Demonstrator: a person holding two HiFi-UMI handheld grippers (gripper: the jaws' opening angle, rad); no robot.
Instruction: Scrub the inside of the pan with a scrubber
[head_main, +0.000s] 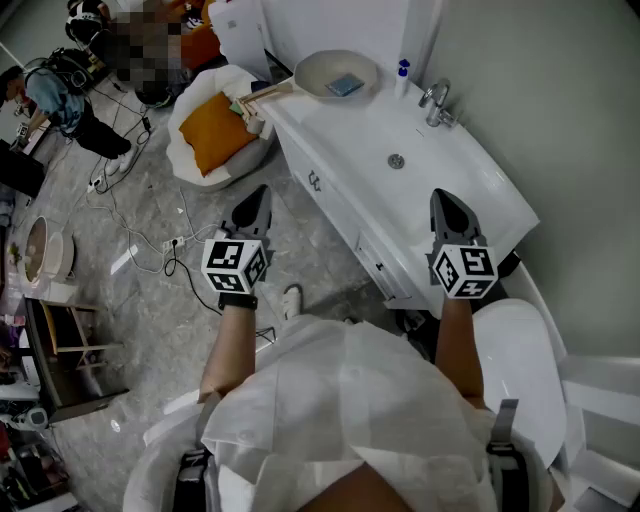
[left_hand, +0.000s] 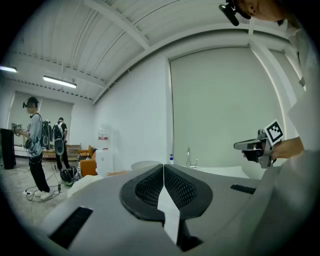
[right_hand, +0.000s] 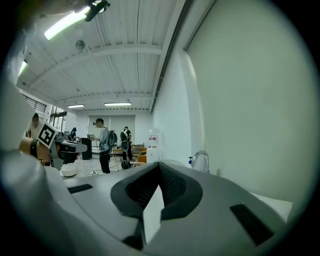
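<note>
The left claw (head_main: 257, 197) has its jaws pressed together with nothing between them. The right claw (head_main: 446, 201) is the same, closed and empty. Both are held roughly level in front of the person, the left over the floor and the right above the near end of the long white counter (head_main: 470, 190).

The task's things sit well apart from both claws, at the counter's far end. The pale round pan (head_main: 318, 68) rests there with the blue square scrubber (head_main: 345, 85) lying inside it. The pan's wooden handle (head_main: 264, 94) juts out toward the left, past the counter's edge. A chrome tap (head_main: 435, 102) and a small blue-capped bottle (head_main: 403, 72) stand near the pan.

The scrubber looks soft and light, likely to squash under a pinch, so a firm grip across its body would hold better than one on a corner. The pan looks rigid, with a smooth inside that may slide about under scrubbing. The handle seems the best place to steady it, gripped close to the bowl with the other claw.
</note>
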